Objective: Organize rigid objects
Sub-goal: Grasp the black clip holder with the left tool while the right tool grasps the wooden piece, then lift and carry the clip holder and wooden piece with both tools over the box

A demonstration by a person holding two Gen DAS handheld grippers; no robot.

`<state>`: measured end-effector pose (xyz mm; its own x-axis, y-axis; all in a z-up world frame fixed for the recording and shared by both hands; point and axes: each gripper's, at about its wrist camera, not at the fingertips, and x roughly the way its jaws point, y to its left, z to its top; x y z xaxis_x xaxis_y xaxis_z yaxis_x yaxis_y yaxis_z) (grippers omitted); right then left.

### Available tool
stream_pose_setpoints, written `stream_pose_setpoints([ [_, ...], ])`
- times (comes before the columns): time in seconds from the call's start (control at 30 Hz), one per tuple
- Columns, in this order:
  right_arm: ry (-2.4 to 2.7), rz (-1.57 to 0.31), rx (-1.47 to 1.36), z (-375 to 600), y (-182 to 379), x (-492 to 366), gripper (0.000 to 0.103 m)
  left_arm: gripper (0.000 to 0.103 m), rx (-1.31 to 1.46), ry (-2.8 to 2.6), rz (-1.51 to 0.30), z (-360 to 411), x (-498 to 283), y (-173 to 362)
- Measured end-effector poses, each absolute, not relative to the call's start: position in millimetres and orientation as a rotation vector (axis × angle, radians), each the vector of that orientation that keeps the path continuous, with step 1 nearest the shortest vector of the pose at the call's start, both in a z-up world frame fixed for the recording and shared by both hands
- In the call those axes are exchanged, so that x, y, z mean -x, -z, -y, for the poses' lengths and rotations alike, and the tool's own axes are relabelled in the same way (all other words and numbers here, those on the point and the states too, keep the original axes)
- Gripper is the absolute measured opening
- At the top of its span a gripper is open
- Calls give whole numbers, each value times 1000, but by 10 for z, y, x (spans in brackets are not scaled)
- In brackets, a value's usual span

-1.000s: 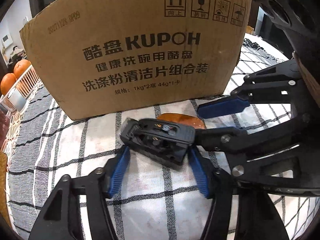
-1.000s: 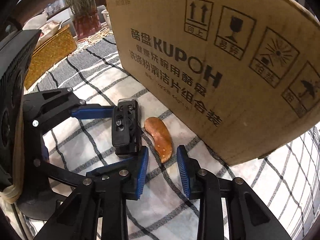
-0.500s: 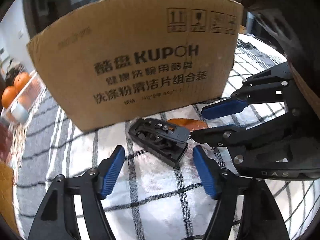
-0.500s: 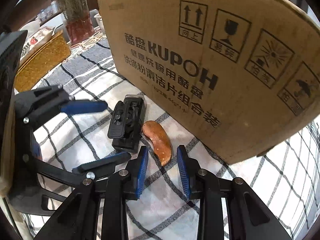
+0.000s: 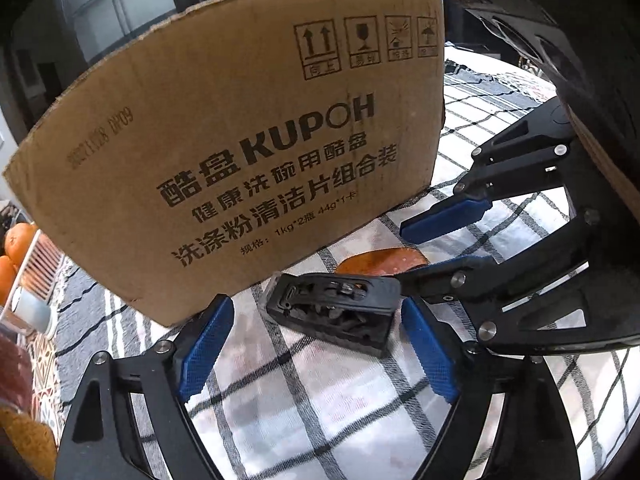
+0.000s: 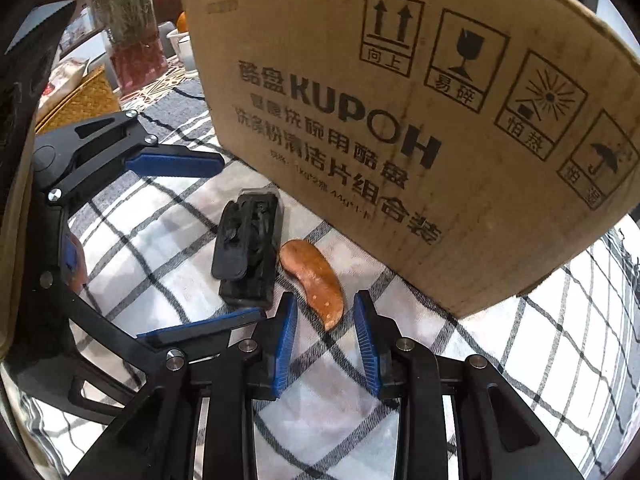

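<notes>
A black plastic case (image 5: 336, 308) lies flat on the checked tablecloth (image 5: 300, 400), close in front of a cardboard box (image 5: 240, 160). My left gripper (image 5: 316, 344) straddles the case, its jaws opening and its blue pads (image 5: 204, 344) clear of both sides. Beside the case lies a curved brown wooden piece (image 6: 314, 280). My right gripper (image 6: 325, 340) hovers just short of that piece with a narrow gap between its pads, touching nothing. In the right wrist view the case (image 6: 250, 248) sits between the spread fingers of the left gripper (image 6: 240, 240). The right gripper (image 5: 440, 242) shows at the right of the left wrist view.
The cardboard box (image 6: 400, 120) stands upright and walls off the far side. Oranges (image 5: 16, 248) in a white rack and a pale cup (image 5: 32, 312) sit at the far left. A vase of dried grass (image 6: 128, 40) and a woven yellow mat (image 6: 80, 100) lie beyond the left gripper.
My left gripper has let go of the black case and spread its jaws wide; the case now rests on the cloth. The right gripper has kept still.
</notes>
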<state>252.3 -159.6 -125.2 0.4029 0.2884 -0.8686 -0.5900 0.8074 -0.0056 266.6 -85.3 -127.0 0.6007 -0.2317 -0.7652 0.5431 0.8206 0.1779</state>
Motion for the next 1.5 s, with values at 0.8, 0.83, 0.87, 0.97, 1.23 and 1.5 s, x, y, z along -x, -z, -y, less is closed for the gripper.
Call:
stream_pose_setpoints([
  [0.8,-589,-1021,291,1619,1316,-2583,25,75,-329,292,-778,599,-2463,1285],
  [0.83,-590,-1020,294,1605,1311,-2575,22,76,-321,279,-777,572,-2465,1268],
  [0.87,-594,-1020,294,1580,1309,-2573,21,76,-318,272,-774,553,-2504,1277],
  [0.97,-581,-1022,281,1565,1300,-2572,21,76,-293,266,-778,522,-2488,1260],
  [1.23,-489,-1023,239,1596,1259,-2458,21,76,-243,183,-796,397,-2433,1239],
  [1.5,-386,-1026,187,1667,1157,-2374,21,76,-193,110,-809,351,-2361,1112],
])
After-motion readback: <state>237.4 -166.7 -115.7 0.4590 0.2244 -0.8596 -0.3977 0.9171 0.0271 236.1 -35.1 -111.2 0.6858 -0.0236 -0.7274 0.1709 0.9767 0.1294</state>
